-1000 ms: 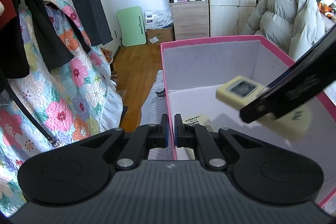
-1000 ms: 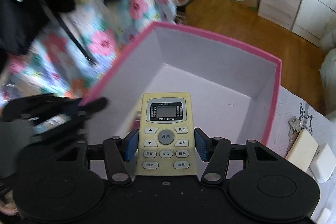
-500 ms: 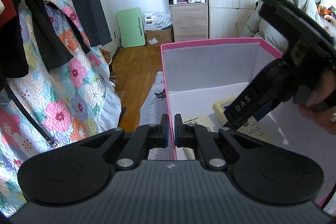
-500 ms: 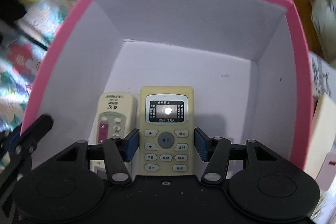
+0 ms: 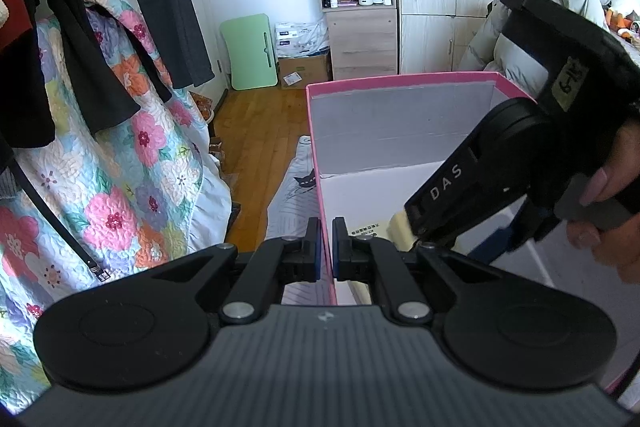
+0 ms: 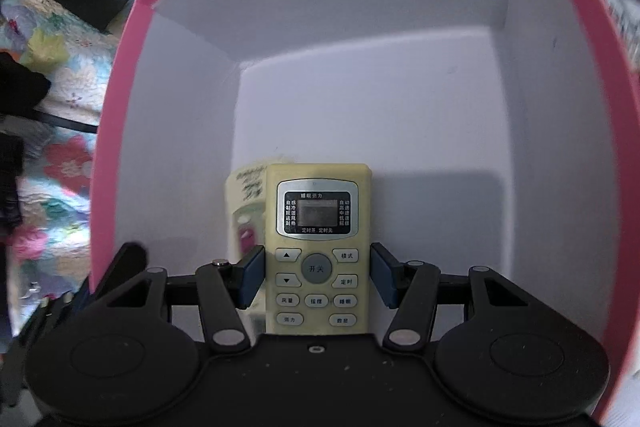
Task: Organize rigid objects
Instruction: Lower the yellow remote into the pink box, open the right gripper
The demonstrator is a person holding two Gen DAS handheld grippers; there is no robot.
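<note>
One pink box [image 6: 120, 131] with pale grey-white inner walls takes up most of the right wrist view; in the left wrist view it stands on a printed grey sheet [image 5: 288, 195], with wooden floor [image 5: 260, 123] beyond. A floral quilt [image 5: 120, 187] with dark garments [image 5: 92, 75] over it hangs to the left of the box.

Two remote controls show inside the box. The cream remote [image 6: 318, 247], face up with its screen and buttons readable, sits low in the box toward its near left part, clamped across its lower half between the blue pads of the right gripper [image 6: 318, 277]; whether it touches the floor of the box cannot be told. A second, paler remote [image 6: 246, 203] with a pink button lies just to its left, partly hidden behind it and blurred, close to the left wall.

The left gripper [image 5: 324, 251] is pinched closed on the near left wall of the box, its rim between the two pads. A hand [image 5: 612, 211] grasps the right gripper's handle.
</note>
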